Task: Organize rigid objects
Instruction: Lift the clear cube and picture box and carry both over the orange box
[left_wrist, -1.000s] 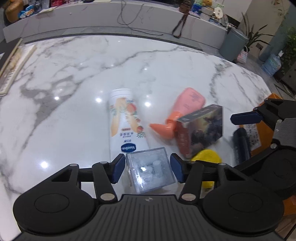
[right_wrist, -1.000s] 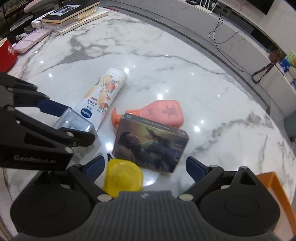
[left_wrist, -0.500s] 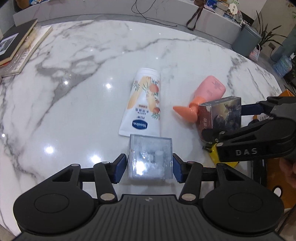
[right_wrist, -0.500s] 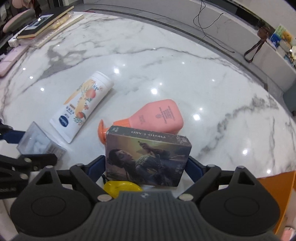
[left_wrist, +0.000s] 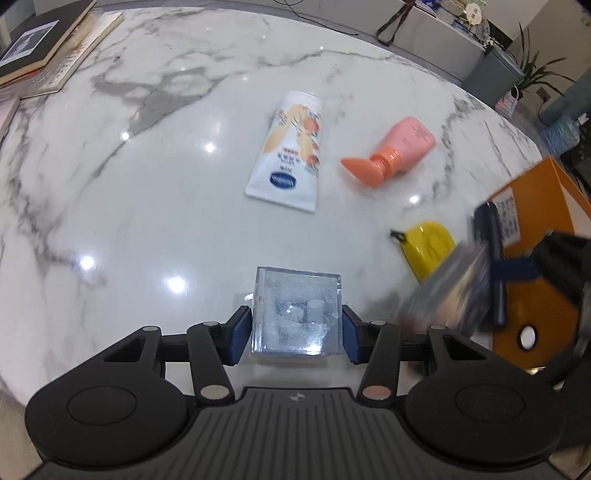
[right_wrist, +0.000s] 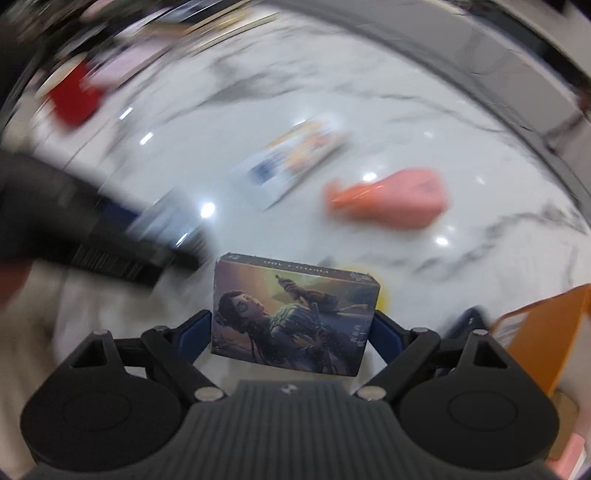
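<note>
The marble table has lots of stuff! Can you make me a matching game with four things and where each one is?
Things:
1. clear box
2. picture box
3. white tube
4. yellow thing

Places:
A. lying flat beside the pink bottle
B. between the right gripper's pads
C. on the table near the orange box
D. between the left gripper's pads

Pairs: 1-D, 2-B, 3-A, 4-C

On marble table (left_wrist: 129, 221): tube (left_wrist: 286, 155) left of pump bottle (left_wrist: 395, 155); nearer, yellow case (left_wrist: 428, 247), beside orange box (left_wrist: 546, 236).
</note>
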